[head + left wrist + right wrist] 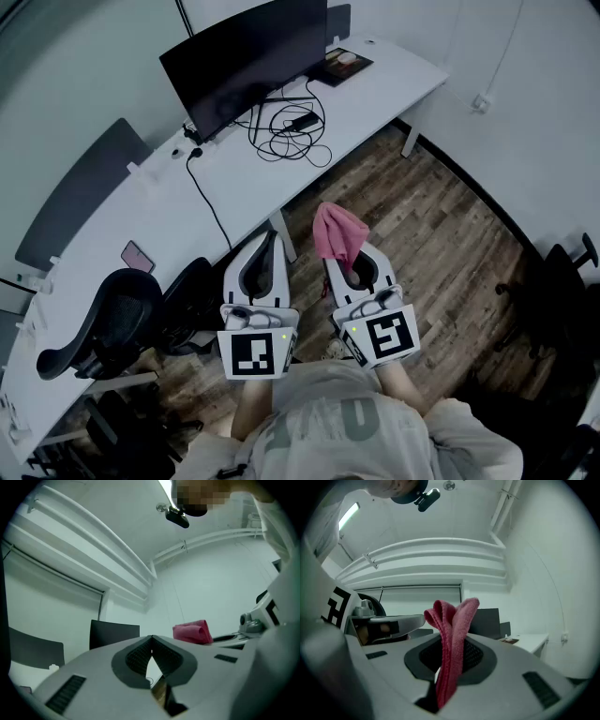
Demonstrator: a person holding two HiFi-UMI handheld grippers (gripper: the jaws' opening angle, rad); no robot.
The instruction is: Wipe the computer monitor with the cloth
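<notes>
The room has a wood-plank floor (427, 220) and pale walls, with a long white tabletop (366, 112) running diagonally across the head view. The right claw (345, 255) is clenched on the cloth (337, 234). In the right gripper view the pink fabric passes up between the two dark pads, and a folded loop stands above the jaw tips. The left claw (272, 236) is closed and empty. In the left gripper view its pads meet at the tip, with only a narrow gap lower down and nothing between them. Both claws are held side by side, close together but not touching, over the floor in front of the person. They point toward the tabletop edge. Each carries a marker cube at its rear: the left cube (255, 353) and the right cube (386, 336). The monitor (246, 58) stands upright on the far part of the tabletop, screen dark, well apart from both claws and from the cloth. A tangle of black cables (292, 131) lies on the tabletop just in front of the monitor. A dark pad (343, 64) sits beside the monitor, toward the tabletop's end. A black office chair (103, 323) stands to the left of the left claw, against the tabletop.
</notes>
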